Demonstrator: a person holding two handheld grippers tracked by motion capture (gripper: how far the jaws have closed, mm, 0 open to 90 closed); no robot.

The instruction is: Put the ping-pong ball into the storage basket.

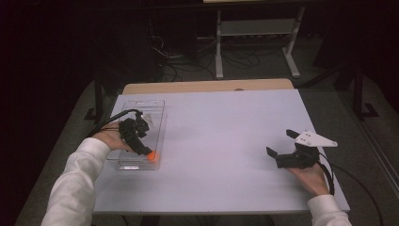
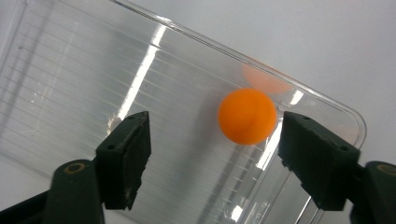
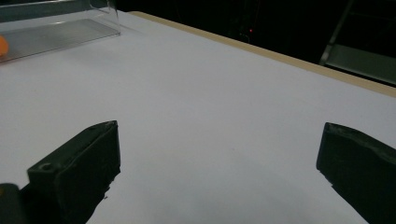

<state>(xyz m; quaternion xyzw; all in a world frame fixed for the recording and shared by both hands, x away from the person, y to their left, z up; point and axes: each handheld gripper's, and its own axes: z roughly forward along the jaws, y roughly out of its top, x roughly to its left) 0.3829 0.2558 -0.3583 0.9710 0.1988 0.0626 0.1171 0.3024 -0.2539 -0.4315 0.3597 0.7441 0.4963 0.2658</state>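
White table [image 1: 221, 141], clear tray [image 1: 155, 106], dark room, cables

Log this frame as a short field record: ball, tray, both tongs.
ball: orange ball lies inside the tray, near a corner
tray: clear plastic tray on the white table, at its left side
left tongs: left tongs over the tray, jaws apart, ball between them nearer one jaw, contact unclear, not clamped
right tongs: right tongs at the table's right side, jaws wide, nothing between them
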